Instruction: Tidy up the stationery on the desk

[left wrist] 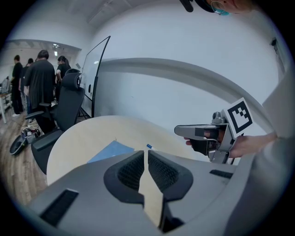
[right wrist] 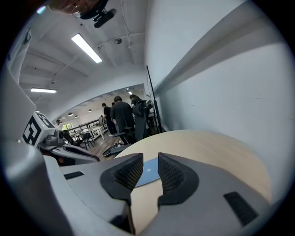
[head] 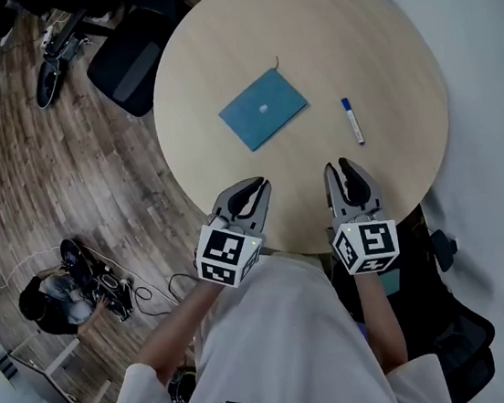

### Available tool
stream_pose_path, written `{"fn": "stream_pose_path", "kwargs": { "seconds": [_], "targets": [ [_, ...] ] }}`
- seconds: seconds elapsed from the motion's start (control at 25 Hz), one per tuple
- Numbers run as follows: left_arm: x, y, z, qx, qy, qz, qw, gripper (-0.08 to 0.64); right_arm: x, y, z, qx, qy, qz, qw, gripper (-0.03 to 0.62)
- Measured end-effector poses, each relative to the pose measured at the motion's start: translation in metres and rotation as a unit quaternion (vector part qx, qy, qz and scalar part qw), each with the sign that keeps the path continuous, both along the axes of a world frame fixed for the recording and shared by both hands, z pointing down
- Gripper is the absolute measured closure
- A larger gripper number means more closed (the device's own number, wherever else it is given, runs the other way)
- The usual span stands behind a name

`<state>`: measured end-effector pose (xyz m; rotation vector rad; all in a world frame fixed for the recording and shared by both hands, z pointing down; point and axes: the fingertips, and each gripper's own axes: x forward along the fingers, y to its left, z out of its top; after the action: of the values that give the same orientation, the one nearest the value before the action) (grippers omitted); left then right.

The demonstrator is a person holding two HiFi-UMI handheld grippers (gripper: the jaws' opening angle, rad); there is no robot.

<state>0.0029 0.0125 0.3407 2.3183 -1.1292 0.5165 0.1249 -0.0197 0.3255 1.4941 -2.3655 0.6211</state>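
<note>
A blue notebook [head: 263,109] lies flat near the middle of the round wooden table [head: 213,44]. To its right lies a white pen with a blue cap [head: 352,120]. Both grippers hover over the table's near edge, short of both objects. My left gripper [head: 250,190] has its jaws nearly touching, with nothing between them. The jaws of my right gripper [head: 346,170] stand a small gap apart and hold nothing. In the left gripper view the notebook [left wrist: 110,150] and pen tip [left wrist: 149,146] show beyond the jaws [left wrist: 146,154]. The right gripper view shows the notebook [right wrist: 150,174] between its jaws [right wrist: 150,159].
A black office chair [head: 128,60] stands at the table's far left, and another chair [head: 457,326] is at the lower right. A person crouches on the wooden floor [head: 53,300] among cables. Several people stand far off [left wrist: 39,78]. A white wall [head: 493,72] borders the right.
</note>
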Motion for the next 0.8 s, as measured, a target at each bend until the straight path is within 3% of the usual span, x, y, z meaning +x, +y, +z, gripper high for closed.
{"fn": "stream_pose_path", "kwargs": {
  "seconds": [0.32, 0.44, 0.68, 0.8],
  "targets": [
    [-0.001, -0.03, 0.037, -0.004, -0.014, 0.036, 0.9992, 0.535, -0.008, -0.044, 0.044, -0.043, 0.018, 0.016, 0.999, 0.494],
    [0.0, -0.043, 0.058, -0.008, -0.029, 0.058, 0.9979, 0.465, -0.007, -0.058, 0.061, -0.056, 0.023, 0.023, 0.998, 0.494],
    [-0.003, -0.068, 0.111, -0.01, -0.072, 0.092, 0.9931, 0.42, -0.012, -0.084, 0.105, -0.077, 0.023, 0.027, 0.996, 0.494],
    [-0.005, -0.075, 0.135, -0.02, -0.074, 0.095, 0.9926, 0.416, -0.015, -0.092, 0.124, -0.087, 0.027, 0.029, 0.995, 0.494]
  ]
}}
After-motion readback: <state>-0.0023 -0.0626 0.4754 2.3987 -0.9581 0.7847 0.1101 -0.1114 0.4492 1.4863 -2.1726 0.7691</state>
